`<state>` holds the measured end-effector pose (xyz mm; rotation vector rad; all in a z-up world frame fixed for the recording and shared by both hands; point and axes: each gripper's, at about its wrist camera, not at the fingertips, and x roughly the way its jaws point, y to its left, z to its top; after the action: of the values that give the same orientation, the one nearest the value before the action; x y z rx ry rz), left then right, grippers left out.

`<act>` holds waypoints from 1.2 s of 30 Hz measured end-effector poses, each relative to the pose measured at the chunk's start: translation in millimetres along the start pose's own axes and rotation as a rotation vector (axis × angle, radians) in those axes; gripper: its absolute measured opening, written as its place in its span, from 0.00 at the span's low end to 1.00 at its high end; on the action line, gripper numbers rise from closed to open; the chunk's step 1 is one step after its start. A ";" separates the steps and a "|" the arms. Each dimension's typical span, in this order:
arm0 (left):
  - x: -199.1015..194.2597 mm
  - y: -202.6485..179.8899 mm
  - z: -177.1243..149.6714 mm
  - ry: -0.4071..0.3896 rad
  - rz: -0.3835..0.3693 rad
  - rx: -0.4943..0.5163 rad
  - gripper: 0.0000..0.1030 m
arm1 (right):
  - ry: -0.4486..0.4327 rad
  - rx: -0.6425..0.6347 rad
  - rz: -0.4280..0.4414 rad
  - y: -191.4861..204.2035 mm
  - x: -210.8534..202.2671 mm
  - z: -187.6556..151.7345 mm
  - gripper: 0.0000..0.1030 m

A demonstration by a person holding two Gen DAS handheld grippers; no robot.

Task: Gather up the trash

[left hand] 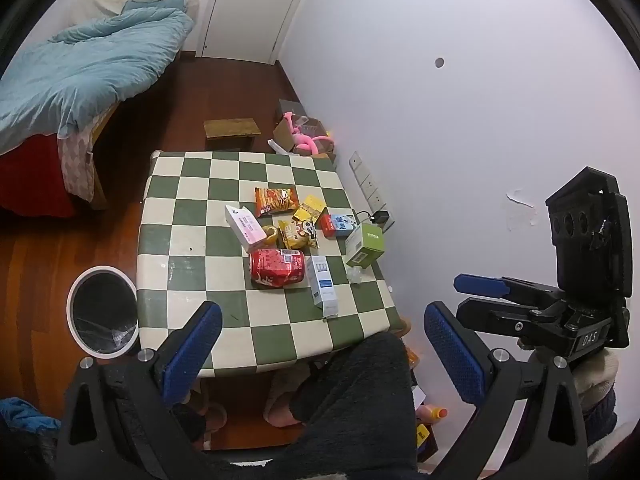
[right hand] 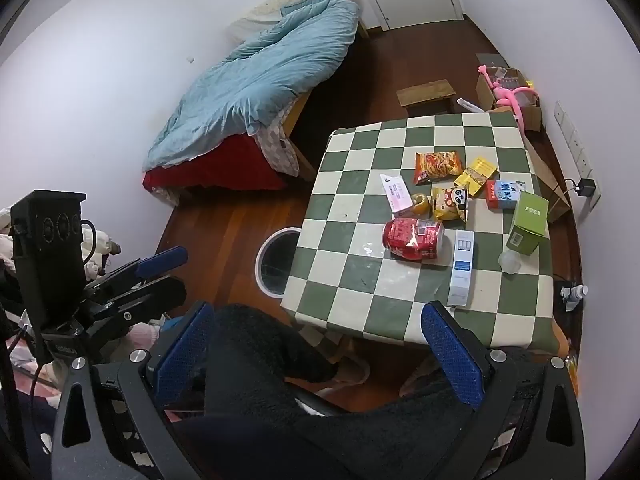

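Note:
Trash lies on a green-and-white checkered table (left hand: 192, 216) (right hand: 360, 280): a crushed red can (left hand: 277, 267) (right hand: 413, 238), a white-and-blue box (left hand: 323, 286) (right hand: 462, 267), a green box (left hand: 365, 245) (right hand: 527, 224), a pink-and-white box (left hand: 244, 227) (right hand: 396, 194), snack packets (left hand: 277, 200) (right hand: 437, 166) and a red-and-blue carton (left hand: 338, 225) (right hand: 505, 194). A white-rimmed bin (left hand: 103, 311) (right hand: 278, 261) stands on the floor at the table's left. My left gripper (left hand: 320, 350) is open and empty, held high before the table's near edge. My right gripper (right hand: 320, 350) is open and empty too; it also shows in the left wrist view (left hand: 472, 294).
A bed with a blue duvet (left hand: 84, 68) (right hand: 256, 92) is at the far left. A wooden stool (left hand: 231, 128) (right hand: 426, 92) and a cardboard box with a pink toy (left hand: 306, 136) (right hand: 510, 90) stand beyond the table. The person's dark-clad knee (left hand: 356, 400) is below the grippers. A white wall is on the right.

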<state>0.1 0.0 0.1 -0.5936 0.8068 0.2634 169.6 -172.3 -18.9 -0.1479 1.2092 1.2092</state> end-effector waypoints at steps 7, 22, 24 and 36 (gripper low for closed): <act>-0.1 -0.9 1.6 0.004 0.005 0.002 1.00 | 0.002 -0.004 -0.008 1.0 -0.9 -0.7 1.00; -3.8 1.3 8.0 -0.003 0.003 0.005 1.00 | 0.002 -0.003 -0.023 3.0 -1.4 1.8 1.00; -4.1 1.6 9.1 -0.003 0.003 0.008 1.00 | 0.001 -0.003 -0.025 3.5 -1.9 2.2 1.00; -10.3 -8.8 10.1 -0.036 0.024 0.041 1.00 | 0.001 0.005 -0.032 3.7 -3.3 5.5 1.00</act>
<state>3.1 -1.1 16.6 -0.5397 0.7830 0.2784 170.6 -169.2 -12.3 -0.1635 1.2063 1.1785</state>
